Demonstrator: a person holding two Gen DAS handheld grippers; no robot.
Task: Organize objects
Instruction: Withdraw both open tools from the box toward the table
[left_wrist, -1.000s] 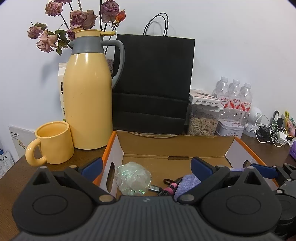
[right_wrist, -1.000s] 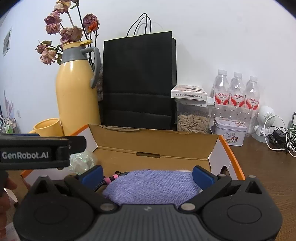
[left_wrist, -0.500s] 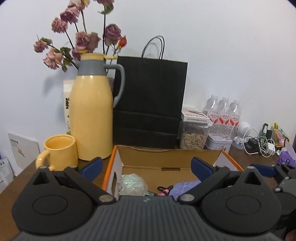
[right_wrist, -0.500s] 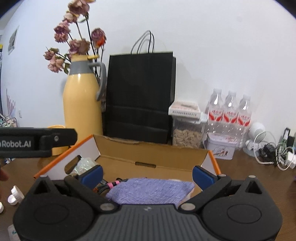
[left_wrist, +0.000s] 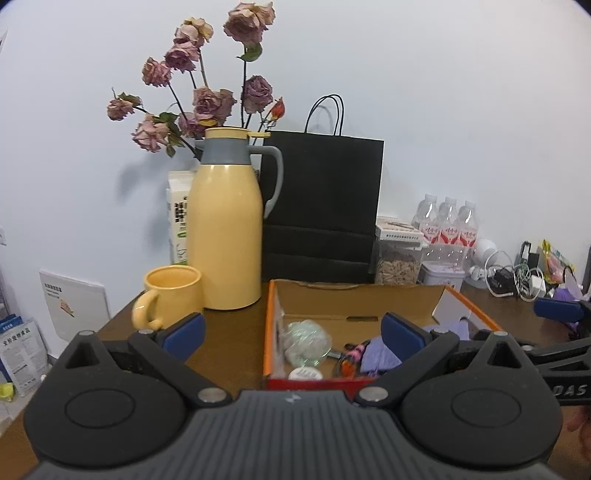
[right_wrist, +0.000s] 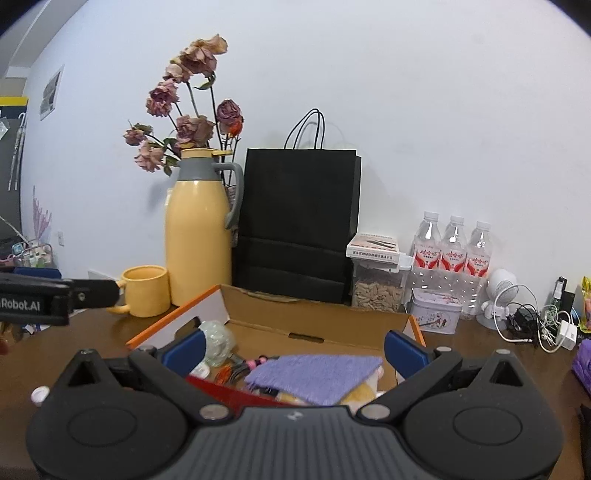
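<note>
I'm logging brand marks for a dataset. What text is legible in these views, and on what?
"Robot.AI": left gripper body, cut off at the frame's left edge.
"DAS": right gripper body, cut off at the frame's edge.
Red bottle labels, white box atop the seed jar, carton behind the thermos, leaflets: print too small to read.

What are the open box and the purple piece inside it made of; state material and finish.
Box: apparently corrugated cardboard, matte brown inside with orange edges, folded flaps. Purple piece: seems to be woven or knitted fabric, fuzzy matte texture.
</note>
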